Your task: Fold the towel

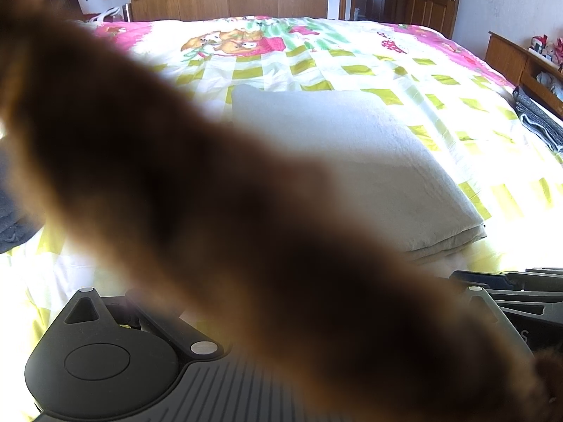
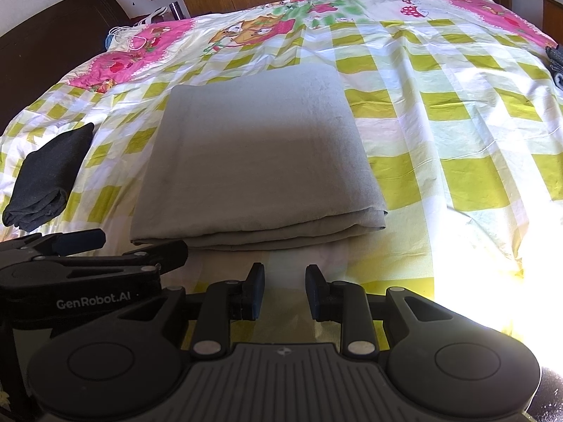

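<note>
Now the towel lies folded

My grey towel point(image 2: 257, 161) sits folded flat on the bed point(image 2: 457, 133). My right tool point(image 2: 285, 292) is released, just before it. Something blurry hides my left tool point(image 2: 88, 263), so I cannot tell.

Bright daylight floods the bed point(image 2: 440, 112), blowing out to white glare at lower right. A brown, out-of-focus blur point(image 1: 211, 193) crosses the left view diagonally. Fisheye edges curve.

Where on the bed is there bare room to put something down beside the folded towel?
Bare bedspread lies right of the grey towel, up to the dark folded cloth at the far edge. The left is tighter: a black rolled cloth lies there.
</note>
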`<state>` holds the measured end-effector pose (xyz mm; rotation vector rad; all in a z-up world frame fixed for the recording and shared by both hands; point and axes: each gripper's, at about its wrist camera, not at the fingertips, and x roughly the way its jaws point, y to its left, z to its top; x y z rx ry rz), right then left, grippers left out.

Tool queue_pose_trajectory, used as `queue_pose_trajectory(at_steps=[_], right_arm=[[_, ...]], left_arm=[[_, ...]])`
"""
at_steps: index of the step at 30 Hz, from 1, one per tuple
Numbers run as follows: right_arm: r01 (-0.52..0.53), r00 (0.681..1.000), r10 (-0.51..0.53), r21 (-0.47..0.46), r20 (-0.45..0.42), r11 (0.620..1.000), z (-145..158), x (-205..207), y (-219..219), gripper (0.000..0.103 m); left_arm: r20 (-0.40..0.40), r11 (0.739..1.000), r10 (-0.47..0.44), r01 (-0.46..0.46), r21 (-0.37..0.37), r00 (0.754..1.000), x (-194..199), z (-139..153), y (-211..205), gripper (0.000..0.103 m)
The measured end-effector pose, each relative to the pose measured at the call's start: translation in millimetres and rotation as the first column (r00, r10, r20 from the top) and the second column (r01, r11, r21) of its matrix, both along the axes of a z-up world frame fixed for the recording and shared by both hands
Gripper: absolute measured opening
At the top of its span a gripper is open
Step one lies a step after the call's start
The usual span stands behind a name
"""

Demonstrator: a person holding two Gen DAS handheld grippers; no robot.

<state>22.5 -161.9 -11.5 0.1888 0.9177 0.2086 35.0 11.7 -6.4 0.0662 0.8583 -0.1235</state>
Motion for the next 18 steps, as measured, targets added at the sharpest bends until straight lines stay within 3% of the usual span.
queue_pose_trajectory(at_steps=[18], right_arm=[[-0.008,1.0,0.008,-0.005,-0.008,1.0,0.3,0.9,0.1,0.04]], left_arm=[[-0.017,1.0,0.014,-0.014,0.003,1.0,2.3,-3.7,-0.4,0.1]])
